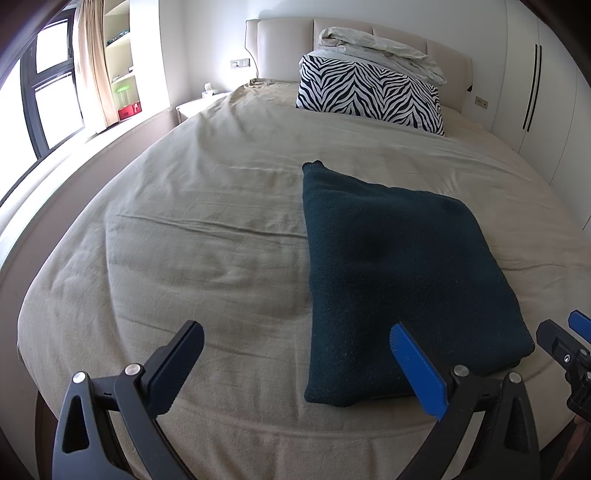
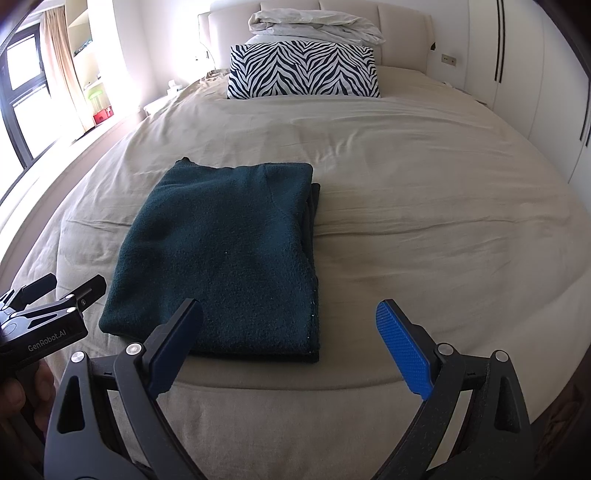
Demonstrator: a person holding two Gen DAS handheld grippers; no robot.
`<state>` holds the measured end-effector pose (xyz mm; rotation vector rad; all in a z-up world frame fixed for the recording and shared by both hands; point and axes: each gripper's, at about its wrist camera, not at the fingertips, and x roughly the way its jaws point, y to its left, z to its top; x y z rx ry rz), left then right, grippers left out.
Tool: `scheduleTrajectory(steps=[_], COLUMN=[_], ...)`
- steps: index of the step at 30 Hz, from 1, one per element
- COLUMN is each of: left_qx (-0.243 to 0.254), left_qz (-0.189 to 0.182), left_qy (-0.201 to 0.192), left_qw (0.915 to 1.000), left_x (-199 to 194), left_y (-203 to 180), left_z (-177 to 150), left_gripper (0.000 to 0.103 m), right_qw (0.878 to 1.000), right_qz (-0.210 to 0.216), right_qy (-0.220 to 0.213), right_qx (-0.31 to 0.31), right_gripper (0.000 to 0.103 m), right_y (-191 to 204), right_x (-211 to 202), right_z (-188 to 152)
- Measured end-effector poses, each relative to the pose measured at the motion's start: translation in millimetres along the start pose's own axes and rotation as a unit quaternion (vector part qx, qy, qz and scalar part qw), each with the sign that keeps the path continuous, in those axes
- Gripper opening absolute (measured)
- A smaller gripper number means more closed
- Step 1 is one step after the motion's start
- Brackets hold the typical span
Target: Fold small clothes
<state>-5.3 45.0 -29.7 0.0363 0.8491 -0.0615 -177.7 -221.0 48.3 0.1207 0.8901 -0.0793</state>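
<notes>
Item one: my left gripper [image 1: 295, 363], jaws spread wide, nothing between them. It hangs over the foot end of the bed [image 1: 192, 236], its blue finger above the sweater's near left corner; I cannot tell whether it touches the cloth.

Item two: my right gripper [image 2: 290, 341], jaws likewise spread wide and empty. Its dark finger sits over the sweater's near edge, its blue finger out past the sweater's right side, over bare sheet.

Item three: the sweater [image 2: 221, 254], dark green knit, folded into a rough rectangle, lying flat on the sheet near the foot end of the bed. Stacked layers show along its right edge. One narrow corner pokes out at its far left. In the left wrist view the same sweater [image 1: 388, 273] lies right of centre, long side running away from me.

Item four: the bed, beige sheet, lightly wrinkled to the left and right of the sweater.

Item five: a zebra-striped pillow [image 2: 303, 70], well beyond the sweater, at the head of the bed.

Item six: a crumpled white duvet [image 2: 314, 24], piled on top of that pillow against the padded headboard [image 2: 402, 33].

Item seven: a window [image 1: 51, 92] with a curtain [image 1: 94, 66], far off to the sweater's left.
</notes>
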Motion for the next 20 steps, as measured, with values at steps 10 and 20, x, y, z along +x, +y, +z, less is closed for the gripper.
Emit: scheduleTrajectory(steps=[10,20], left_qx=[0.004,0.007], left_qz=[-0.002,-0.001], left_qy=[0.003,-0.002], left_qw=[1.0,1.0], left_x=[2.0,2.2], left_y=[-0.7,-2.0], left_z=[-2.9,-2.1], left_gripper=[0.103,0.103], right_qw=[1.0,1.0], right_qz=[0.001,0.003], right_qy=[0.003,0.008], right_qx=[0.001,0.003], right_gripper=[0.096,0.096], right_y=[-2.2,-5.2], right_x=[0.9,4.7], right_z=[-0.3,1.0])
